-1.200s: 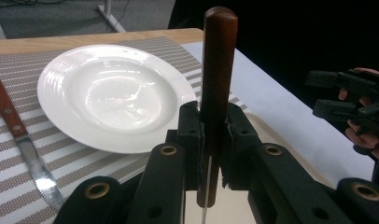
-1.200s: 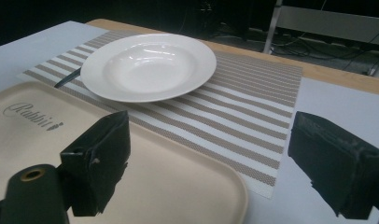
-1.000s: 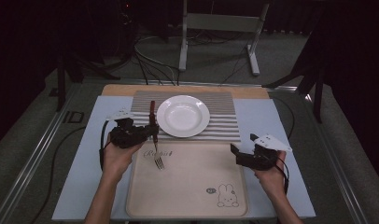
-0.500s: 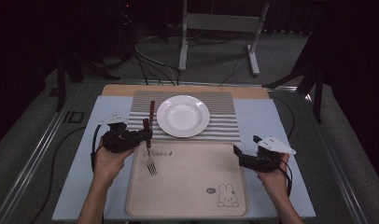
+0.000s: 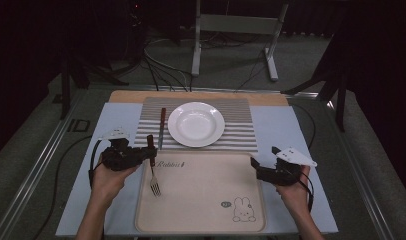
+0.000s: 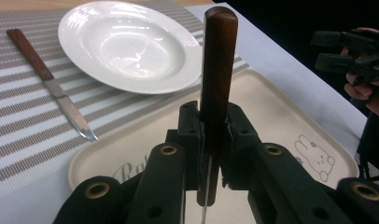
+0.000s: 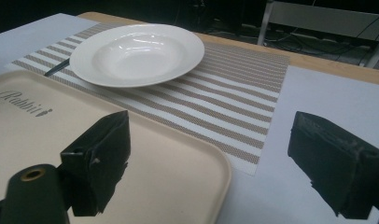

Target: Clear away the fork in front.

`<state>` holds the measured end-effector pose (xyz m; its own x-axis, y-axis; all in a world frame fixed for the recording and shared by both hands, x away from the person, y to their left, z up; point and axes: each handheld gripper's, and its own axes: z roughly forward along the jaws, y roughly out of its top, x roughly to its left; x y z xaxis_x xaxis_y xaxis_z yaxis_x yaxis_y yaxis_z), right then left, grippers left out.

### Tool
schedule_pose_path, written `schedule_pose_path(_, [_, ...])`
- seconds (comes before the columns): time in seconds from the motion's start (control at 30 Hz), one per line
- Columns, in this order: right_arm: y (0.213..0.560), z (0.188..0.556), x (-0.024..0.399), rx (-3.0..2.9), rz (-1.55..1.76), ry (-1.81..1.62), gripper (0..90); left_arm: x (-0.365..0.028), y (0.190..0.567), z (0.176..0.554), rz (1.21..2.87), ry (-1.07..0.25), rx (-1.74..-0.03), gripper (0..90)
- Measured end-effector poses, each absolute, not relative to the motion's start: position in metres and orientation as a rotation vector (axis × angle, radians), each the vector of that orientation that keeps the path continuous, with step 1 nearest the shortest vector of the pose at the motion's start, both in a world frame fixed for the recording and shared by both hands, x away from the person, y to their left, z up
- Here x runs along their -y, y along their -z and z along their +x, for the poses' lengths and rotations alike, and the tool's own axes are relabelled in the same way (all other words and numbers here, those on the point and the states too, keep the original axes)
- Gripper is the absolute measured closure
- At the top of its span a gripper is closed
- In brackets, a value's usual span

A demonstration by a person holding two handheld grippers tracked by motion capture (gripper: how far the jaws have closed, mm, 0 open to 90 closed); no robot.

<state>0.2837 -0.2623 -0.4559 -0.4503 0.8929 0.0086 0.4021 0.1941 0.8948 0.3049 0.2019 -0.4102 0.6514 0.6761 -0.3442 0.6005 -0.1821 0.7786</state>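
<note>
Fork (image 5: 152, 172) with a dark wooden handle is clamped in my left claw (image 5: 150, 153); its steel tines hang over the cream tray (image 5: 201, 220) at roughly 9 o'clock of the tray's face. In the left gripper view the handle (image 6: 217, 74) stands upright between the closed jaws, gripped near its lower end, with the thin metal neck passing down out of frame.

My right claw (image 5: 256, 167) hovers at the tray's 3 o'clock edge, jaws spread wide and holding nothing; the right gripper view shows both black pads well apart over the tray corner and the pale blue surface (image 5: 291, 125).

Risks, as I judge them:
- The handle is smooth, rounded and lacquered, and the grip sits low on it. The fork could pivot or slide in the jaws if I swing the left hand quickly.
- The tines hang near the tray. Lowering without levelling could catch them on the tray face or its raised rim.
- The knife (image 5: 161, 127) lies on the striped placemat (image 5: 236, 125) at 9 o'clock of the plate (image 5: 196, 124), just beside it. Setting the fork there could knock the knife against the plate.

Materials: the plate is glossy white ceramic, round with a shallow well. The placemat is woven, ribbed in tan and white. The tray is matte plastic with rounded corners, a printed rabbit (image 5: 243, 210) and script lettering.
</note>
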Motion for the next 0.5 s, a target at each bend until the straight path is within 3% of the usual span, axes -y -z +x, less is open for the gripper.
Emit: schedule_pose_path(0.5, [0.457,0.282,0.261,-1.950,1.197,-1.204,13.5,-0.211,0.428,0.297,1.923,0.041,-1.084,80.4])
